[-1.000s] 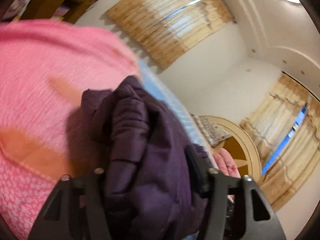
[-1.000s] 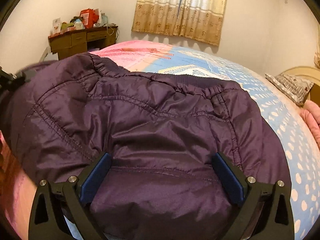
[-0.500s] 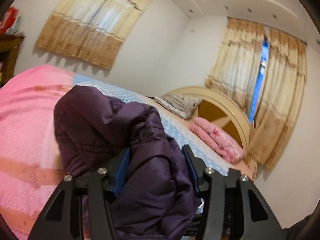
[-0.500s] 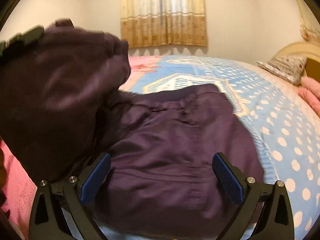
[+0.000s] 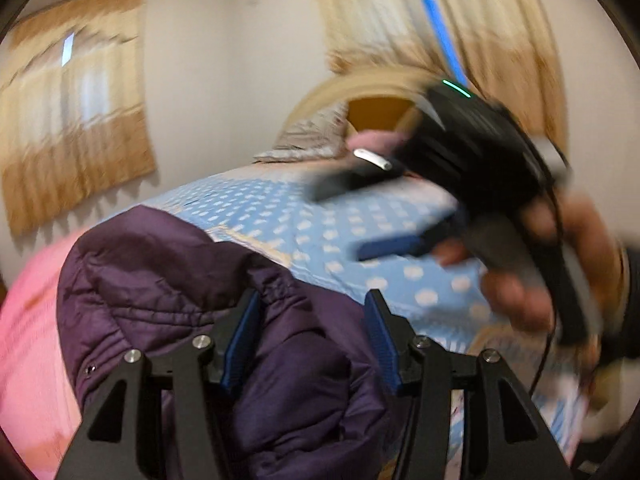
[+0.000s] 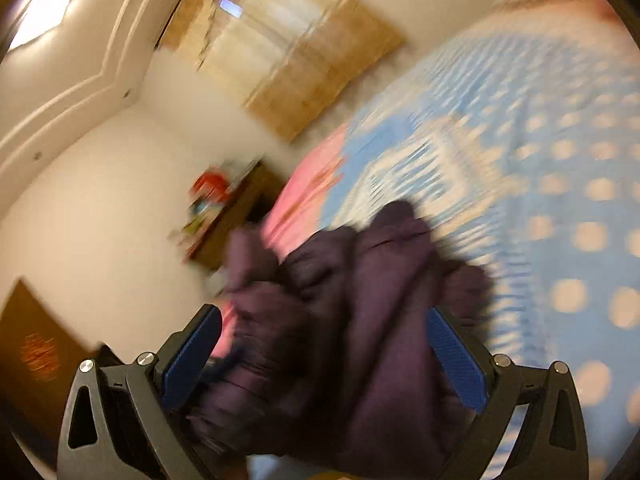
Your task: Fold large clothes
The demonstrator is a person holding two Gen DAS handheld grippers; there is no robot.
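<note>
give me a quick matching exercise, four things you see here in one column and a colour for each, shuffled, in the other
Things:
1. jacket
2. gripper pads
3. curtains
4. dotted bedspread

Colours:
a. light blue with pale spots
b. dark purple
c. tan and cream
d. deep blue

Pairs: 1-b, 2-d, 3-c, 4-a

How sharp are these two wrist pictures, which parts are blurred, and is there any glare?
Left wrist view: the purple jacket and left gripper are fairly sharp; the right gripper and the hand holding it are smeared by motion. Right wrist view: nearly everything is streaked, jacket and dotted bedspread alike; the ceiling light is blown out. Both show fisheye bending.
</note>
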